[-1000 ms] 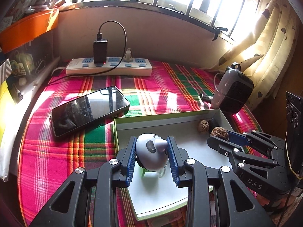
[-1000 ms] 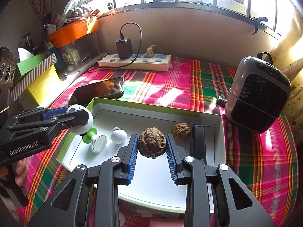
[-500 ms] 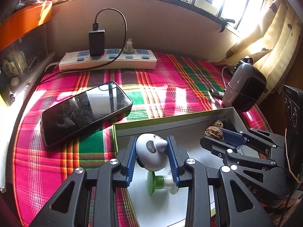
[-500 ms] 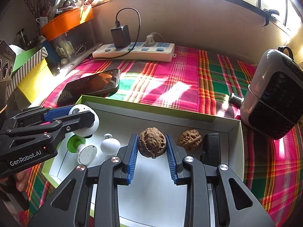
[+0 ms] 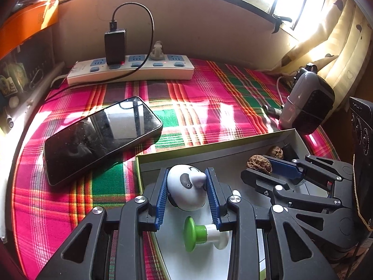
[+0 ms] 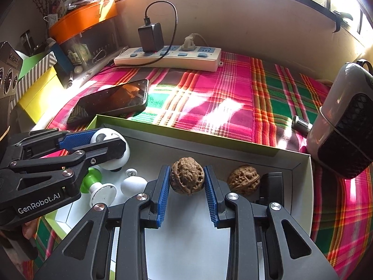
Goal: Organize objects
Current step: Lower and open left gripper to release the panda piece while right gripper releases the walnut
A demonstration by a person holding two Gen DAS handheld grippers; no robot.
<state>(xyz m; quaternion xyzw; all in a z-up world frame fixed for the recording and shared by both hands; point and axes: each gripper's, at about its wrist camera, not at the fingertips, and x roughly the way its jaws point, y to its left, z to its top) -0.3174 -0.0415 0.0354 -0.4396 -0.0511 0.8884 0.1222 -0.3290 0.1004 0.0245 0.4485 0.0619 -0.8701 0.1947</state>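
Note:
My left gripper (image 5: pixel 187 186) is shut on a white round toy head with dark patches (image 5: pixel 185 190), held above the left end of the open box (image 5: pixel 209 150). Below it in the box lie a green-and-white piece (image 5: pixel 200 233) and a small white ball (image 6: pixel 132 184). My right gripper (image 6: pixel 187 182) is shut on a brown walnut (image 6: pixel 187 175) above the box floor. A second walnut (image 6: pixel 243 179) rests in the box beside a black block (image 6: pixel 271 186). The left gripper with the toy also shows in the right wrist view (image 6: pixel 102 142).
A black phone (image 5: pixel 100 137) lies on the plaid cloth (image 5: pixel 209 102) left of the box. A white power strip (image 5: pixel 130 70) with a black charger stands at the back. A small grey heater (image 6: pixel 342 121) stands to the right. Boxes and an orange tub (image 6: pixel 81 21) crowd the left.
Both grippers have risen a little and keep their objects. The green-and-white piece now shows fully below the toy head.

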